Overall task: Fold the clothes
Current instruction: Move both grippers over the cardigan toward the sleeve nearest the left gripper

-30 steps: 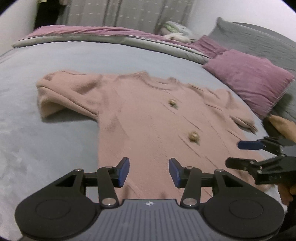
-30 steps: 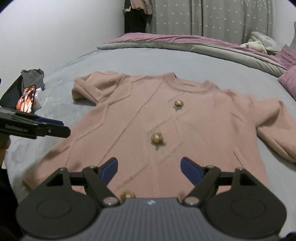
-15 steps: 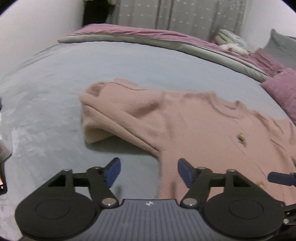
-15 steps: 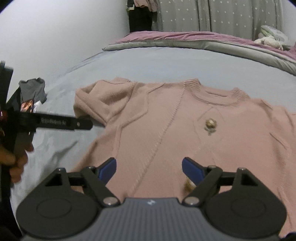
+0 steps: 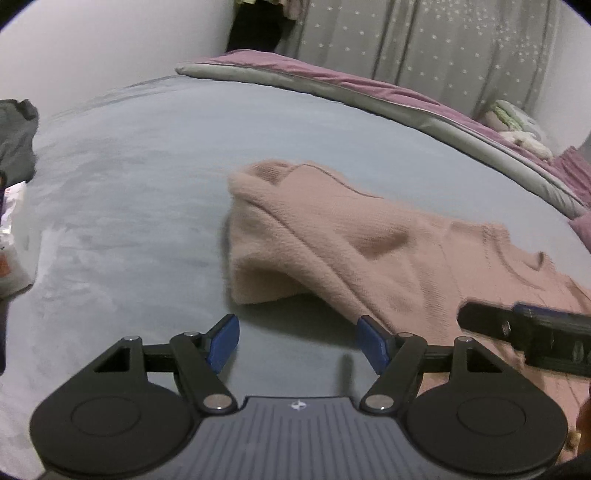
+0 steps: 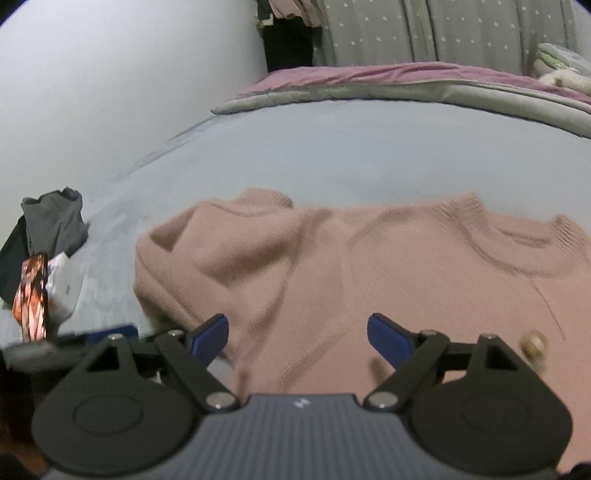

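Nearest in the left wrist view, the left gripper (image 5: 297,339) hangs just above the grey-blue bedspread (image 5: 129,192), its blue-padded jaws wide apart and holding nothing. Its right pad sits at the lower edge of the pink knit sweater (image 5: 351,243), though whether it touches the fabric is unclear. At the right edge of that view the right gripper (image 5: 524,332) reaches in over the sweater's body.

In the right wrist view, the right gripper (image 6: 297,334) also has its jaws spread wide, empty, above the sweater (image 6: 332,266) near where sleeve meets body. A gold button (image 6: 533,341) shows beside its right finger.

The sweater lies spread front-up on the bedspread. Its sleeve (image 5: 266,229) is bunched and doubled over, its cuff end lifted slightly off the cover. The ribbed neckline (image 6: 517,240) lies further back.

To the left, at the bed's edge, sit a phone with a lit screen (image 6: 31,295) and a heap of dark grey cloth (image 6: 51,221). Beyond, a purple and grey quilt (image 6: 406,81) is folded across the bed, with dotted grey curtains (image 6: 461,29) behind.
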`<state>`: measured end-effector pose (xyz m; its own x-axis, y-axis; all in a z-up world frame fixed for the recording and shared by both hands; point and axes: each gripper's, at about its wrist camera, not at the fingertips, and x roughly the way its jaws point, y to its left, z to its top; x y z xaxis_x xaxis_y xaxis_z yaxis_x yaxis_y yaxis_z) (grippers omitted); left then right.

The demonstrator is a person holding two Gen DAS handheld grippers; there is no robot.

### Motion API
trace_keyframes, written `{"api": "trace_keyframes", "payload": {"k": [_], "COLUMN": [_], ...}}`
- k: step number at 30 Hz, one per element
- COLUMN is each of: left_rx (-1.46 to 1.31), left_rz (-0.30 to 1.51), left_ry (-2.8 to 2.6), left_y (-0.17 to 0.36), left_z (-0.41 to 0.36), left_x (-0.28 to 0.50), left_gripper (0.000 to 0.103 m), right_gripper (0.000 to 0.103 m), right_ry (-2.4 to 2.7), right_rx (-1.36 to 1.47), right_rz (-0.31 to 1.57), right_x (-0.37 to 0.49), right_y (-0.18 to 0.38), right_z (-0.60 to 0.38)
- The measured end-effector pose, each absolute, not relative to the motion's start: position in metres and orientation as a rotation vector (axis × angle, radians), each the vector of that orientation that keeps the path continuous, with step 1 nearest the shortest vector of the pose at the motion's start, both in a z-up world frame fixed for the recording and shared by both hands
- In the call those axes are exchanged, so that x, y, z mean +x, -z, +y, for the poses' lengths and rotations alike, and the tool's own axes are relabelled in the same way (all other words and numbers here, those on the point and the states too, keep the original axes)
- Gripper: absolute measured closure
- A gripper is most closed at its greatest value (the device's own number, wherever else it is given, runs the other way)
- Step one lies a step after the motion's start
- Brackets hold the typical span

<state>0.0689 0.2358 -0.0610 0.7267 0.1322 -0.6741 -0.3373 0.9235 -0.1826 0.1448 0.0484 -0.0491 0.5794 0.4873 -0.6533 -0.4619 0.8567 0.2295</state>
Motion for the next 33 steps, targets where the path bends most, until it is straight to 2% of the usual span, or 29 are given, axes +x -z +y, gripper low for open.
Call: {"api": "trace_keyframes", "payload": {"k": [19,26,33], "left_rx": [-0.226,-0.331,-0.456], "left_rz": [0.638,0.559,0.557], "left_ry": [-0.293,-0.317,-0.298], "left_y": [0.074,0.06,0.047], "left_z": [0.247,0.266,0.3], "left_x": [0.066,0.055,0.065], "left_gripper": [0.034,0.034,0.034], "right_gripper": [0.008,0.008,0.008], "right_ry": [-0.608,-0.667,-0.678], "right_rx": [0.086,0.167,0.231], "right_rz": [0.694,0.703,0.721], "right_x": [0.167,0.173,0.175], "right_y": [0.093,0.097,0.095], "right_z": [0.071,0.053,0.044]}}
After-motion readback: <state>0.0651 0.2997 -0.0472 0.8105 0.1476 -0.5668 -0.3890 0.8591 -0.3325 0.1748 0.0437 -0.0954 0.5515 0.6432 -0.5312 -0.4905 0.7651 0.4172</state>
